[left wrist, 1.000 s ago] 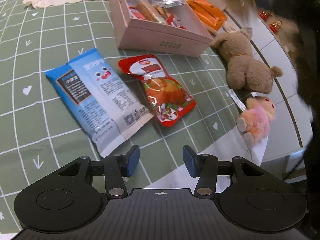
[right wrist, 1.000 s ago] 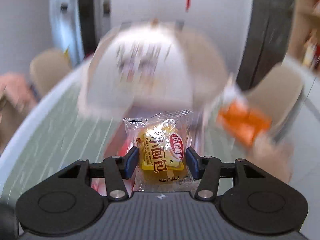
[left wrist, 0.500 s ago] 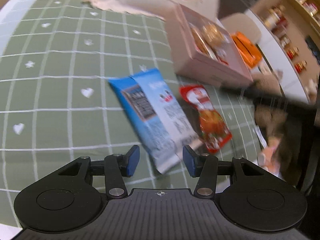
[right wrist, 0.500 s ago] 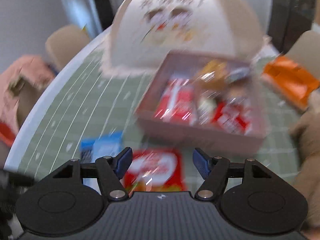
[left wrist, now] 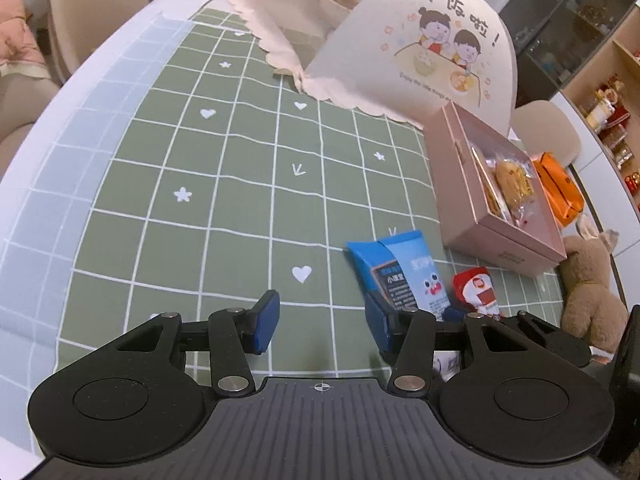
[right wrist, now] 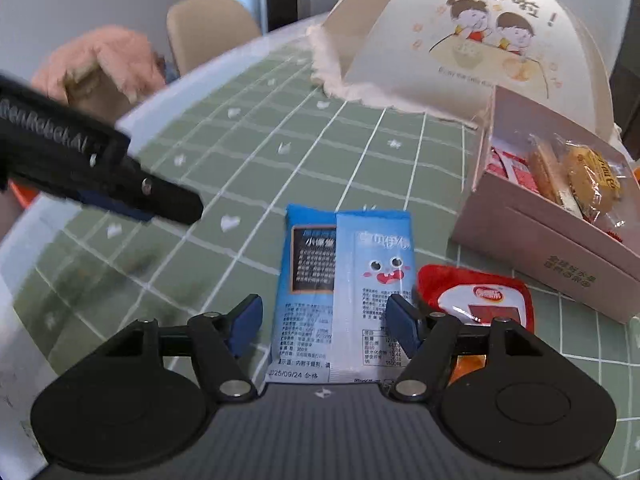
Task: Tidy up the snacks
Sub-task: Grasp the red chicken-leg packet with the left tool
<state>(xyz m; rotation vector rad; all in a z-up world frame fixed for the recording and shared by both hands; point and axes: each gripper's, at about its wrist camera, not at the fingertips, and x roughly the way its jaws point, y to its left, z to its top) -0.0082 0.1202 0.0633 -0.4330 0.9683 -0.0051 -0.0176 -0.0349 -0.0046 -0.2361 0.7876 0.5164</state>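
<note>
The right claw [right wrist: 322,322] is spread and empty; a second ago it pinched a yellow bread packet, which now lies in the pink box [right wrist: 560,248] among the other snacks. It hangs low with the blue snack bag [right wrist: 344,280] lying flat between its fingers, the red snack pouch [right wrist: 476,300] just beside its right finger. The left claw [left wrist: 322,322] is also spread and holds nothing; it has swung leftward since the earlier frame, so the blue bag [left wrist: 400,276] and red pouch [left wrist: 478,290] now sit at its right finger rather than ahead. Before it stretches bare green checked cloth [left wrist: 224,200] to the counter's white curved edge [left wrist: 36,128]. The box stands near the right, its corner close to the pouch. The cream food cover [left wrist: 412,48] rises behind the box, and a brown plush toy [left wrist: 592,300] lies past its near corner.
</note>
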